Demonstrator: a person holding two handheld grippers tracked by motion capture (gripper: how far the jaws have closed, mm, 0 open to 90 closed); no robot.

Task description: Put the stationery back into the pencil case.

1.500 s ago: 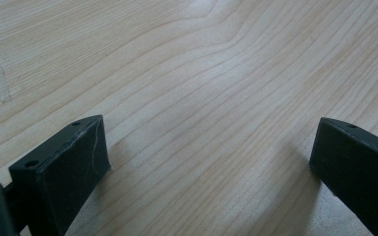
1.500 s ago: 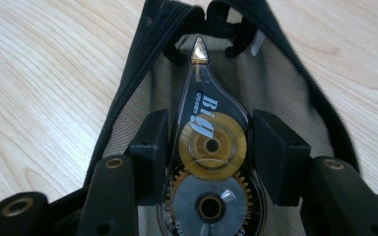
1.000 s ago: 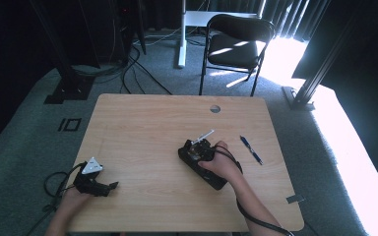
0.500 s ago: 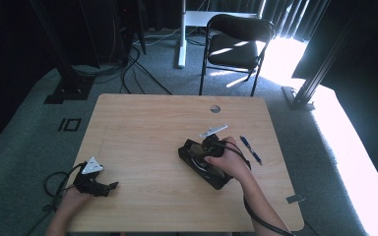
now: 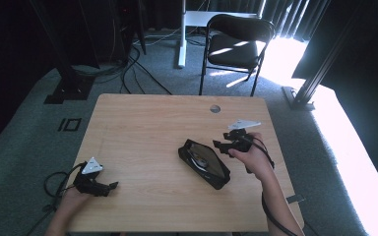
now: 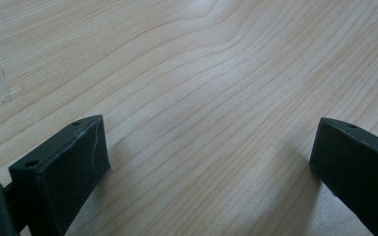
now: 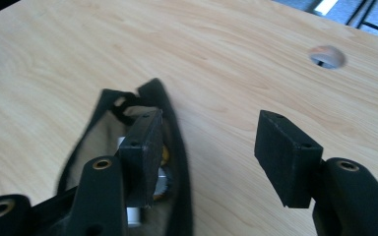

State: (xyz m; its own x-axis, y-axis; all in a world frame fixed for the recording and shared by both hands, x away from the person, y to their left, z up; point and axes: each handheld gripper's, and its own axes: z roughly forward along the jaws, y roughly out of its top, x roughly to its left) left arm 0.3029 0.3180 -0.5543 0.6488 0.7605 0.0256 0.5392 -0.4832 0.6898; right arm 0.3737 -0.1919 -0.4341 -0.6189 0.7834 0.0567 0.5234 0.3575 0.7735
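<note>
Black pouch [image 5: 204, 163] lies unzipped on the wooden table [image 5: 142, 132], a bit right of centre, long axis running diagonally from upper left to lower right. Mouth gapes; tan lining and some small bits inside, one w/ a yellow spot, others pale/metallic, too small to name. In the right gripper view the pouch [image 7: 128, 162] sits low at left, partly behind the left-hand jaw.

Right gripper [image 5: 225, 145] is just beside the pouch's upper right end, above the table, not touching the pouch as far as the high view shows. Jaws abt half apart, having just been opening, w/ nothing between them; bare wood shows in the gap [image 7: 206, 147]. Grey plate on top, cable trailing back over the hand.

Round cable hole [image 5: 215, 108] in the table is beyond the pouch, toward the far edge.

Left gripper [image 5: 109, 187] is well apart from the pouch, far to its left near the table's near-left corner, low over the wood. Jaws wide apart, gripping nothing; only grain between them [image 6: 206, 147].
</note>
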